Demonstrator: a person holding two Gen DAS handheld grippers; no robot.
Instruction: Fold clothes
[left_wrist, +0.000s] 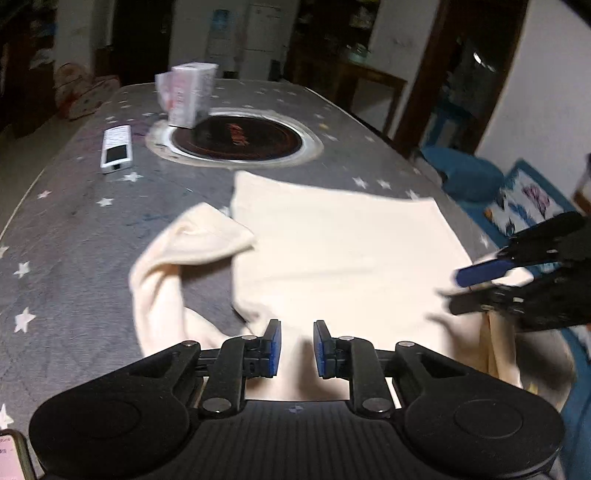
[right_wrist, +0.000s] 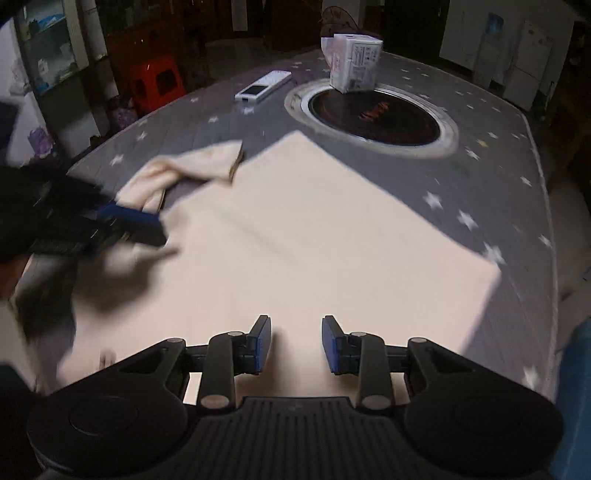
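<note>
A cream garment (left_wrist: 332, 251) (right_wrist: 314, 229) lies mostly flat on the grey star-patterned table (left_wrist: 74, 221) (right_wrist: 491, 173). Its sleeve (left_wrist: 184, 240) (right_wrist: 192, 162) is bunched and curled out to the left side. My left gripper (left_wrist: 297, 332) is open over the garment's near edge, with only cloth showing behind the gap. My right gripper (right_wrist: 295, 325) is open above the garment's near part, nothing between its fingers. Each gripper shows blurred in the other view: the right gripper (left_wrist: 456, 291) at the garment's right edge, the left gripper (right_wrist: 162, 230) by the sleeve.
A round black cooktop (left_wrist: 236, 138) (right_wrist: 373, 114) is set into the table's middle, with a white box (left_wrist: 190, 94) (right_wrist: 354, 62) on its rim. A white remote (left_wrist: 116, 147) (right_wrist: 262, 86) lies beside it. A blue stool (left_wrist: 469, 173) and a red stool (right_wrist: 157, 79) stand off the table.
</note>
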